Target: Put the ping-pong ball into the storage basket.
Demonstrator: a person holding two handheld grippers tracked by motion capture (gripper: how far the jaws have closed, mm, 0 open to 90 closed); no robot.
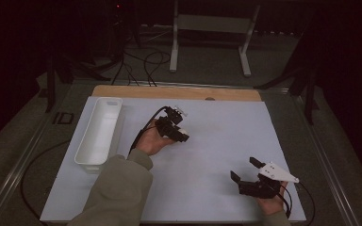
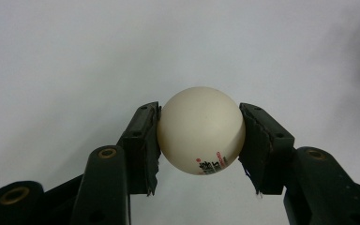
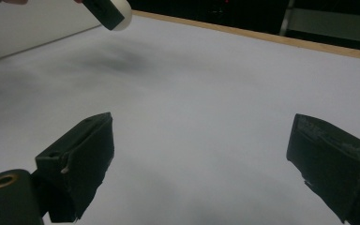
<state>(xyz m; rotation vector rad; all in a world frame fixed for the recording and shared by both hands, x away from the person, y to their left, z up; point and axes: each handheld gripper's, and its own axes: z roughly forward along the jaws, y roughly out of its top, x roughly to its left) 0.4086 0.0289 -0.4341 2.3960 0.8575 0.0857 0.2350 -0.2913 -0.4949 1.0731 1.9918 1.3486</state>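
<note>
Between the left gripper's [image 2: 199, 140] jaws, red-and-black print marks the ball [image 2: 200, 130].

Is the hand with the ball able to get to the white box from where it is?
Probably yes. The left gripper, shut on the ball, is just right of the white tray, with bare table between. The right gripper sits far off, open.
</note>
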